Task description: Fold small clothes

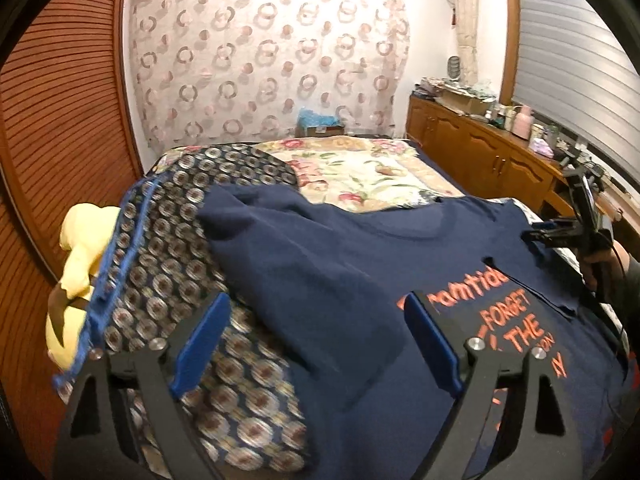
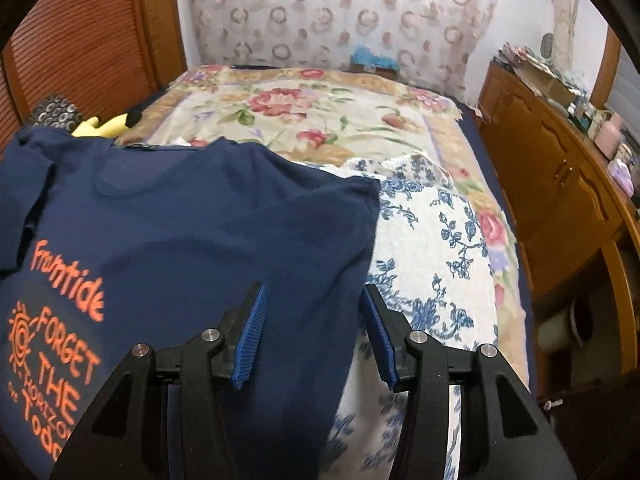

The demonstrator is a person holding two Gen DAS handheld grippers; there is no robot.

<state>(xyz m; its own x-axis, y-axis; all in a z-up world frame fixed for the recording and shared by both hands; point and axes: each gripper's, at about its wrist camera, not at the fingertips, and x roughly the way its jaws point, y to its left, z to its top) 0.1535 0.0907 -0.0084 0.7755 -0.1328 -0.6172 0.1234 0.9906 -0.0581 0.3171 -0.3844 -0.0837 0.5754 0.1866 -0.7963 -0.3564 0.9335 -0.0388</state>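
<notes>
A navy T-shirt (image 1: pixel 360 256) with orange print lies spread on the bed, its left sleeve folded in over the body. It also shows in the right wrist view (image 2: pixel 180 216). My left gripper (image 1: pixel 316 312) is open and empty, hovering over the shirt's left side. My right gripper (image 2: pixel 312 300) is open and empty above the shirt's right edge. The right gripper also shows in the left wrist view (image 1: pixel 560 236), at the shirt's far right sleeve.
The bed has a floral cover (image 2: pixel 304 112) and a blue-and-white flowered cloth (image 2: pixel 432 264). A dark patterned garment (image 1: pixel 192 264) and a yellow cloth (image 1: pixel 84 248) lie left of the shirt. A wooden cabinet (image 2: pixel 560 184) with clutter runs along the right. A slatted wooden door (image 1: pixel 60 100) stands left.
</notes>
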